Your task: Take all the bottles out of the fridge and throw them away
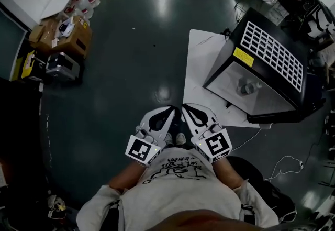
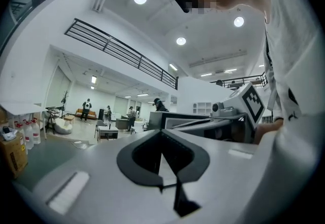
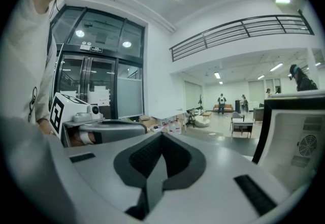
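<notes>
Two tools are held side by side close to the person's chest, above the dark floor [image 1: 131, 67]. Each carries one marker cube.

The left tool [image 1: 172, 111] has its jaws together, with nothing between them. Just beside it, the right tool [image 1: 185, 106] is likewise closed and empty. Their tips nearly meet.

To the right of the tools, one white surface [image 1: 201, 62] carries one black fridge [image 1: 272, 75], which has a white grille on top. Its front faces down-left toward the person. Through that front, two bottles [image 1: 247, 88] can be made out standing next to each other on the pale inside. They are small in the head view. Both bottles are inside the fridge, well apart from either tool.
</notes>
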`<action>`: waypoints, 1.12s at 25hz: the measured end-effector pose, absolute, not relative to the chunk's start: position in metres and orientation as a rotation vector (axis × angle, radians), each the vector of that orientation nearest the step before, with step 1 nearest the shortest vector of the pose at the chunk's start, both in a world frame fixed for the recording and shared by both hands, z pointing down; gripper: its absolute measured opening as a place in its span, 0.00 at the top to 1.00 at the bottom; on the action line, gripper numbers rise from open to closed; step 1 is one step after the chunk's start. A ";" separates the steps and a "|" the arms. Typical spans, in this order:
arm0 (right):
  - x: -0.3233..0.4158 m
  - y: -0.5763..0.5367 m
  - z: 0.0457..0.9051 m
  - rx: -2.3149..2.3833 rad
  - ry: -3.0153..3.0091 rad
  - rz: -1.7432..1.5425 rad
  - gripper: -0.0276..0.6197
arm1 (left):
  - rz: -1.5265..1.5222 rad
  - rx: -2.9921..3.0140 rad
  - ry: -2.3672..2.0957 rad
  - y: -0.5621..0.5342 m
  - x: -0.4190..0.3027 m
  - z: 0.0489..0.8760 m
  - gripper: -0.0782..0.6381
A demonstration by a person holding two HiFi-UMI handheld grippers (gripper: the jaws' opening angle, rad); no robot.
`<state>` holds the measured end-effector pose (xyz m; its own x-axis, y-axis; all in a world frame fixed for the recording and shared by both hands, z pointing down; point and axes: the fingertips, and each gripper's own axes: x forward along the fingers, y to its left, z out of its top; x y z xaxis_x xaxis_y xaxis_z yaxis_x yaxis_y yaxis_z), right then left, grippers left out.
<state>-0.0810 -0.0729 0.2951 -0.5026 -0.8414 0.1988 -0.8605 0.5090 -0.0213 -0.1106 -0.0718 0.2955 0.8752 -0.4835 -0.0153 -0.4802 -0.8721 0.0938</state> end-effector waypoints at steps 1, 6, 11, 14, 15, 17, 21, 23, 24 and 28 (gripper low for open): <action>-0.078 -0.071 0.294 1.492 -2.565 0.185 0.95 | -0.055 2.957 -0.732 -0.069 -0.107 0.295 0.88; -0.059 -0.057 0.292 1.592 -2.502 0.178 0.94 | -0.027 2.948 -0.572 -0.052 -0.081 0.293 0.88; -0.030 -0.042 0.294 1.716 -2.431 0.178 0.94 | -0.072 3.030 -0.425 -0.041 -0.053 0.288 0.88; -0.013 -0.031 0.289 1.788 -2.371 0.188 0.94 | -0.036 3.021 -0.327 -0.031 -0.036 0.287 0.88; -0.007 -0.027 0.287 1.811 -2.352 0.189 0.94 | -0.049 3.020 -0.293 -0.027 -0.029 0.284 0.88; 0.005 -0.019 0.284 1.851 -2.324 0.191 0.94 | -0.080 3.036 -0.242 -0.020 -0.016 0.279 0.88; 0.033 -0.001 0.281 1.926 -2.227 0.219 0.94 | -0.043 3.011 -0.130 -0.001 0.010 0.279 0.88; 0.042 0.010 0.283 1.966 -2.220 0.206 0.94 | -0.066 3.035 -0.081 0.007 0.021 0.278 0.88; 0.047 0.015 0.283 1.982 -2.212 0.206 0.94 | -0.078 3.047 -0.063 0.011 0.027 0.276 0.88; 0.072 0.037 0.279 2.037 -2.180 0.208 0.94 | -0.084 3.053 0.004 0.033 0.052 0.270 0.88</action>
